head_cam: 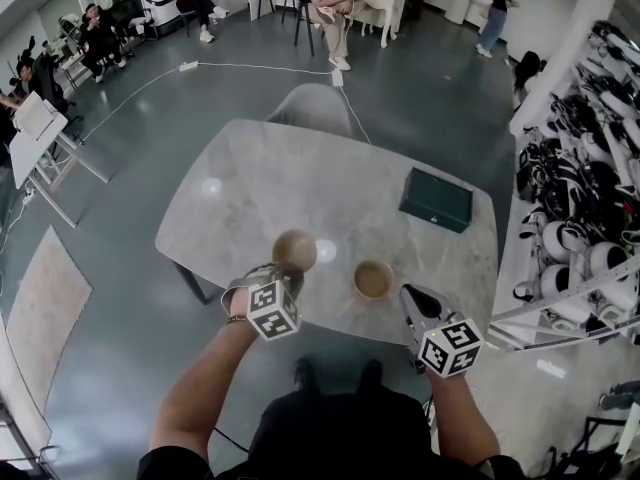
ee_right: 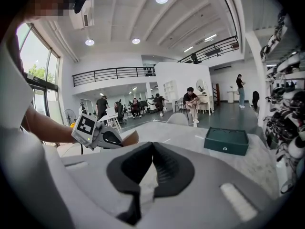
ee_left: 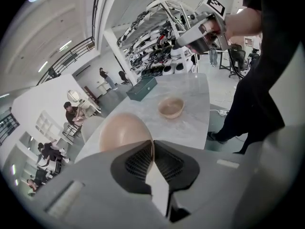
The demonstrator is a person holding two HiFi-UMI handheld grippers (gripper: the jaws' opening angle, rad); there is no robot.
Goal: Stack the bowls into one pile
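A tan bowl (head_cam: 295, 249) hangs above the marble table (head_cam: 260, 183), tilted, with my left gripper (head_cam: 289, 274) shut on its near rim. In the left gripper view the rim of this bowl (ee_left: 125, 131) is pinched between the two pads, and its rounded underside faces the camera. A second tan bowl (head_cam: 373, 280) stands upright on the table to the right, and it also shows in the left gripper view as a bowl (ee_left: 171, 107) further off. My right gripper (head_cam: 409, 295) hovers just right of that bowl, shut with nothing in it (ee_right: 152, 147).
A dark green box (head_cam: 436, 199) lies at the table's far right, the same box (ee_right: 226, 141) ahead of the right gripper. A grey chair (head_cam: 312, 106) stands behind the table. Shelves of white gear (head_cam: 580, 198) line the right side. People sit far off.
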